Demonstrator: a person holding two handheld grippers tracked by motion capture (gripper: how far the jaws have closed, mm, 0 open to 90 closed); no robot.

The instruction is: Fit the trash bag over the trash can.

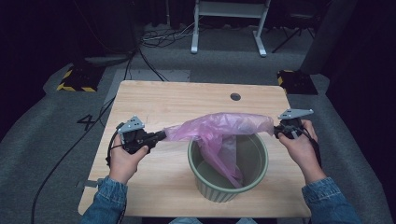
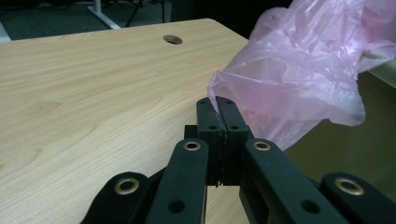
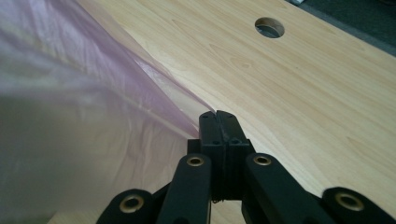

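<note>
Bag (image 1: 219,128) of pink plastic hangs stretched between both grippers, its long axis running side to side directly above the green bin (image 1: 228,179) on the counter (image 1: 177,98), one tail drooping inside. Left gripper (image 1: 163,135) and right gripper (image 1: 275,130) each have jaws pressed together, pinching opposite bag edges. Bin lies below, midway between both hands.

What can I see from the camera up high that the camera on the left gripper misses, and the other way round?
High view alone: the whole green bin, the bag's tail hanging inside it, both hands, and the right gripper shut on the bag's far edge. Left gripper view alone: close up, the left gripper with jaws pinched on a thin fold of film. Both: the pink plastic bag and the wooden table.
</note>
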